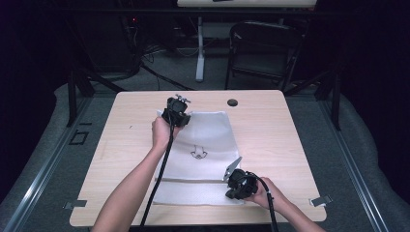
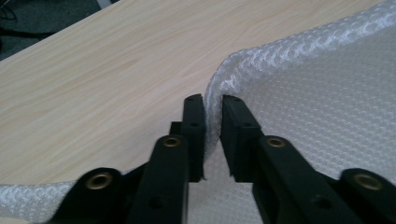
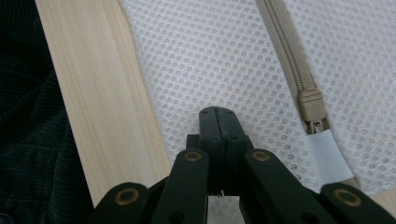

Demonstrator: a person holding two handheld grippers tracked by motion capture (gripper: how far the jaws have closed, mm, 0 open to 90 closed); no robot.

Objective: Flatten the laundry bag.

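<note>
Wooden table (image 1: 270,121), both tongs on mesh bag (image 1: 212,130).

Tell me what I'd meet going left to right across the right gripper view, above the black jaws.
Dark fabric → bare wooden table → white mesh bag → tan zipper → more of the mesh bag.

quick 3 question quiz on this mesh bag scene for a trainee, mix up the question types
1. True or false: the zipper pull sits between the jaws of the right hand-held gripper.
2. Multiple choice: the left hand-held gripper has its jaws around A) the table edge, B) a raised fold of the white mesh bag, C) the cable.
3. Fill in: the bag lies on a light ____ table.

Key: 1 false; 2 B; 3 wooden
</note>
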